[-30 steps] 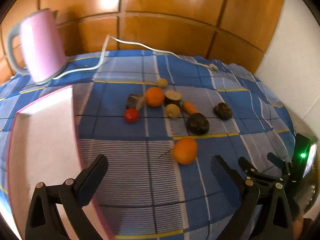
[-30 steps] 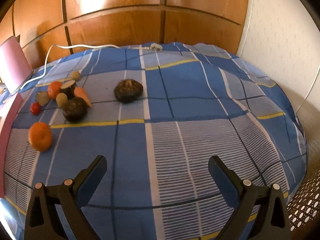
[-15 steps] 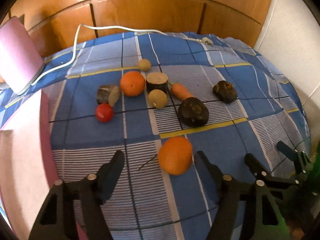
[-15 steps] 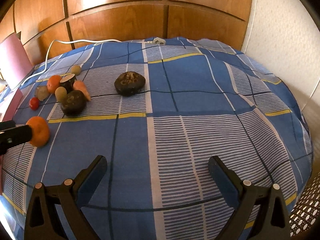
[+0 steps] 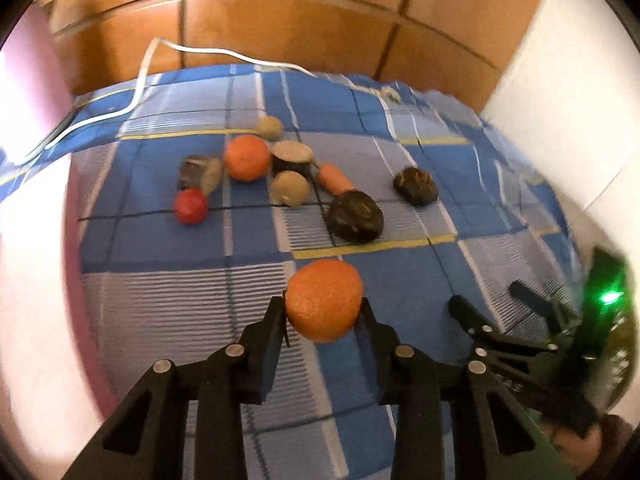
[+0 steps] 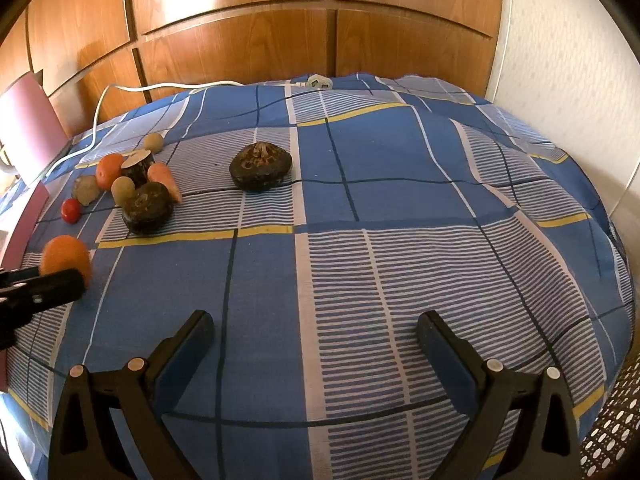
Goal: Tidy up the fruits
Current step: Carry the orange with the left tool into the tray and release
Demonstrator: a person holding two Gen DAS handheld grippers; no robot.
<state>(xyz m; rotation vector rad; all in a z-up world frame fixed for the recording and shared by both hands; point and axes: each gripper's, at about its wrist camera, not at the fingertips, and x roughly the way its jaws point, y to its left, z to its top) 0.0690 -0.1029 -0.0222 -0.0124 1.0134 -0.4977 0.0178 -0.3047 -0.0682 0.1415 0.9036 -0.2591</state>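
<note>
Gripping a round orange fruit (image 5: 323,300) between its two black fingers, the left gripper (image 5: 322,312) sits at six o'clock in its own view, its jaws closed down to the fruit's width and pressing it on both sides; whether the fruit is clear of the blue checked cloth (image 5: 160,240) cannot be told. The right gripper (image 6: 314,332) hangs wide apart above bare cloth, holding and touching nothing.

By the look of things the sorting has barely begun: this one fruit is the only piece in hand. A pale pink-edged tray (image 5: 36,280) lies at nine o'clock in the left view, a likely destination, and nothing shows in the part of it that is visible.

Farther out, toward twelve o'clock, the rest lies unsorted: a dark wrinkled round fruit (image 5: 355,217), a small red round fruit (image 5: 191,206), a tan ball-shaped fruit (image 5: 290,188), a short orange carrot-like piece (image 5: 335,179), a cut dark-skinned stub (image 5: 292,156), a second orange fruit (image 5: 246,157), and another dark lumpy fruit (image 5: 415,185) at one o'clock, set apart from the cluster.
</note>
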